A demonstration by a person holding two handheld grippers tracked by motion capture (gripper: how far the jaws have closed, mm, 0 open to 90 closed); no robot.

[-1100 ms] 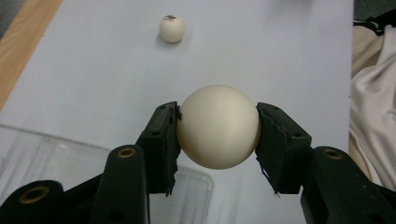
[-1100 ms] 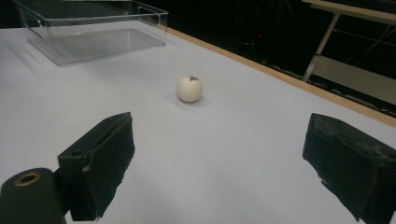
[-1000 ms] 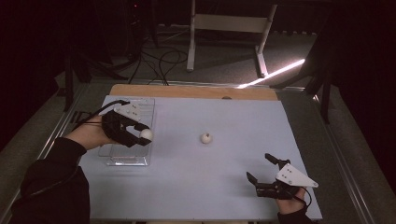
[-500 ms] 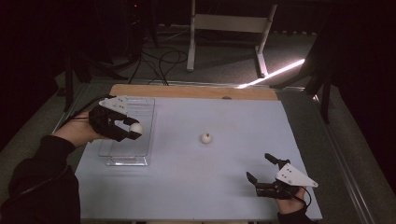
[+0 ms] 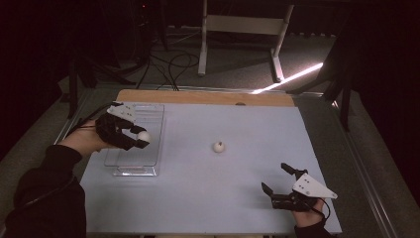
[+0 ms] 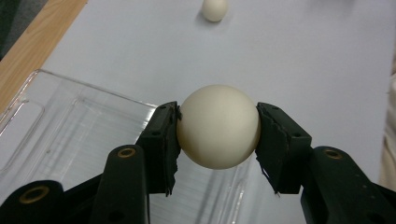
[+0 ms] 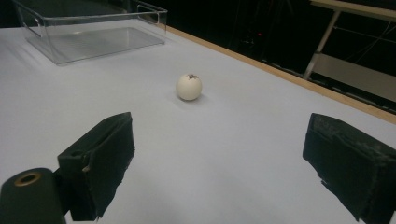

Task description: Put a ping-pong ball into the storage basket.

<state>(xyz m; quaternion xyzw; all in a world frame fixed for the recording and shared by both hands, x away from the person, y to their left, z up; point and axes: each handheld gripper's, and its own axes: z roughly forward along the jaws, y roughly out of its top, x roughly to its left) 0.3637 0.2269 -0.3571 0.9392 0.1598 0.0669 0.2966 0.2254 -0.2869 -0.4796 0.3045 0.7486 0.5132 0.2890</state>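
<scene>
jaws of the left gripper [image 6: 217,135] are clamped on a white ball [image 6: 218,126], one black pad pressed to each side of it. in the high view that held ball [image 5: 143,135] hangs above the right edge of a clear plastic tray [image 5: 148,114], which sits near the left side of the counter. the left gripper view shows the tray's ribbed, transparent floor [image 6: 70,140] below and to the left of the ball.

a second white ball [image 5: 218,146] rests alone on the counter near its middle, well apart from the tray; in the right gripper view it carries a small dark mark on top [image 7: 189,87].

the right gripper [image 5: 278,181] sits low at the near right corner of the counter with its jaws wide apart and holding nothing. its own view looks across the bare surface toward the second ball and the tray [image 7: 93,44] beyond.

the counter [image 5: 247,124] is covered in a smooth, pale blue-grey sheet, with a strip of light wood [image 5: 198,97] showing along the far edge. around it the room is dark: black cables [image 5: 168,62] lie on the grey floor behind, the pale legs of a stand [image 5: 242,29] rise there, and a bright streak of light [image 5: 292,78] slants across the floor.
</scene>
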